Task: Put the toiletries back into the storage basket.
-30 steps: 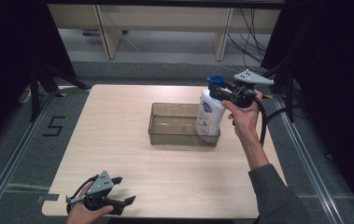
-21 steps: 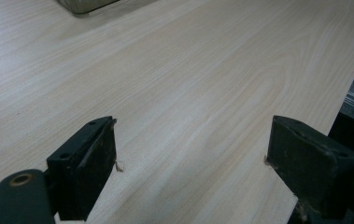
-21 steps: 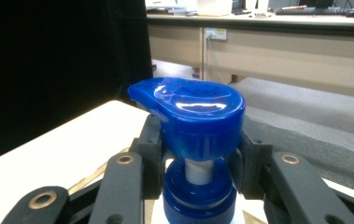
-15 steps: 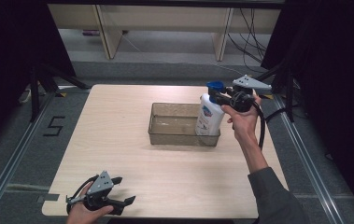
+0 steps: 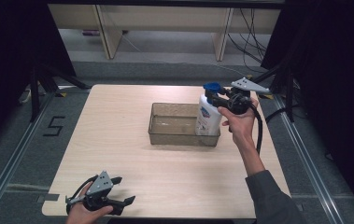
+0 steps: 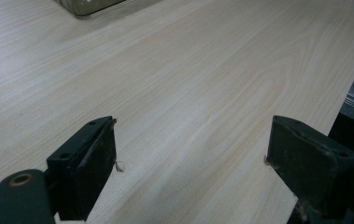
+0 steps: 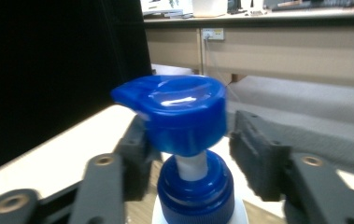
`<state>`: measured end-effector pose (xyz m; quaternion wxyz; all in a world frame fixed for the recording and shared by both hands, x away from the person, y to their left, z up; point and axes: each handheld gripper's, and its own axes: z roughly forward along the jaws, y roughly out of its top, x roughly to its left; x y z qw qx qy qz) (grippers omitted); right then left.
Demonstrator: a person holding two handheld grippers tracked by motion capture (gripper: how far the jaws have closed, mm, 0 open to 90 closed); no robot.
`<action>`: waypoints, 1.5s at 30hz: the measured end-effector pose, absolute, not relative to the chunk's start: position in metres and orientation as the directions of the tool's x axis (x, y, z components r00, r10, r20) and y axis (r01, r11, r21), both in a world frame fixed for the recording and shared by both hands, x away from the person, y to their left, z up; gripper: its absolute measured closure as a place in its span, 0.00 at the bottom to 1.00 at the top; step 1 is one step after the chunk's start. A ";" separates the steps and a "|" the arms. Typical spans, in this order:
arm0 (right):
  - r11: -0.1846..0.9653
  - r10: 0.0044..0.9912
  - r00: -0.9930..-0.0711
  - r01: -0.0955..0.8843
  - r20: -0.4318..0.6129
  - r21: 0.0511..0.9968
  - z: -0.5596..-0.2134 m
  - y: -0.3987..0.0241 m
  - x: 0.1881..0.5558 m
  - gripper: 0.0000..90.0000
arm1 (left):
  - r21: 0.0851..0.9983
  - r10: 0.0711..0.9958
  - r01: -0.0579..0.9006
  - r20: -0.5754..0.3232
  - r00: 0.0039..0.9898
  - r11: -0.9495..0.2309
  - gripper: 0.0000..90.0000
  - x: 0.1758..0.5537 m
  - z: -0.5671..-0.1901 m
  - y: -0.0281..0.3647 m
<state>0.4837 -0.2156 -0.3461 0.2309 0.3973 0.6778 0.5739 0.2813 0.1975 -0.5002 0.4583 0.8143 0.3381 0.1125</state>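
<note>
A white pump bottle (image 5: 208, 119) with a blue pump head (image 5: 211, 87) stands upright in the right end of a clear rectangular bin (image 5: 165, 137) on the wooden table. My right gripper (image 5: 214, 98) reaches in from the right at the bottle's top. Its jaws have just been opening and now stand on either side of the pump head (image 7: 174, 112) and white stem, with a gap on the right side. My left gripper (image 5: 124, 190) rests at the table's near left edge, open, with bare wood between its jaws (image 6: 191, 158).
The bin's corner (image 6: 86, 5) lies far ahead of the left gripper. The table edge (image 6: 347, 98) drops off to that gripper's right. Shelving and cables stand beyond the table's far side.
The right gripper's jaws have spread apart from the bottle's pump neck, and the bottle stays standing in the bin. The left gripper has not moved.
</note>
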 end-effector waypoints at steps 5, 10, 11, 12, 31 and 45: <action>-0.016 0.794 -0.572 0.317 0.205 0.948 -0.349 -0.220 0.479 0.34 | 0.815 0.651 0.446 -0.116 0.750 -0.369 0.17 0.282 -0.500 0.198; 0.004 0.815 -0.552 0.310 0.177 0.951 -0.349 -0.222 0.471 0.29 | 0.815 0.656 0.456 -0.128 0.744 -0.357 0.17 0.281 -0.501 0.196; 0.006 0.816 -0.551 0.309 0.174 0.951 -0.349 -0.223 0.470 0.29 | 0.816 0.656 0.456 -0.129 0.744 -0.356 0.17 0.281 -0.501 0.196; -0.007 0.813 -0.551 0.317 0.190 0.949 -0.349 -0.223 0.468 0.28 | 0.814 0.654 0.453 -0.124 0.746 -0.363 0.17 0.282 -0.501 0.197; -0.047 0.814 -0.541 0.302 0.212 0.952 -0.360 -0.234 0.439 0.28 | 0.818 0.652 0.446 -0.120 0.749 -0.362 0.17 0.282 -0.501 0.198; -0.027 0.811 -0.552 0.296 0.194 0.955 -0.360 -0.234 0.431 0.27 | 0.815 0.650 0.436 -0.098 0.753 -0.382 0.17 0.282 -0.500 0.199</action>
